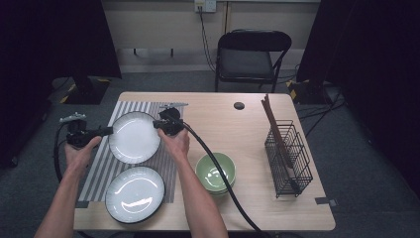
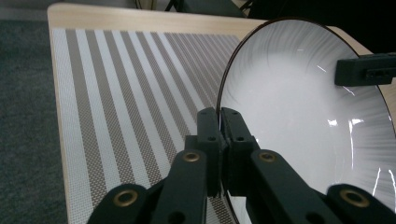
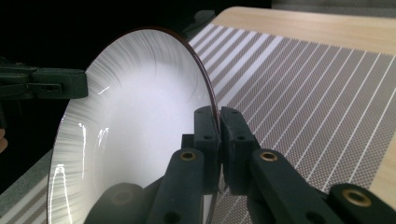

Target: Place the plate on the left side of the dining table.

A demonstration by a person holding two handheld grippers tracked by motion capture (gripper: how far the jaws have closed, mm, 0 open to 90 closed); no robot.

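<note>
The plate [image 1: 134, 137] hung above the striped mat [image 1: 99, 171], between the left hand-held gripper [image 1: 110, 131] and right hand-held gripper [image 1: 157, 124], each clamped on opposite rims. Uneven movement could twist it free onto the counter [image 1: 247, 139].

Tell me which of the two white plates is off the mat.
The far plate: the left gripper and right gripper pinch its opposite rims. The near plate lies flat on the striped mat, untouched.

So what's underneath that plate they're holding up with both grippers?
The striped placemat lies under the held plate, which both sets of jaws clamp at opposite rims. The mat directly beneath the plate is covered, so anything there stays unseen.
</note>
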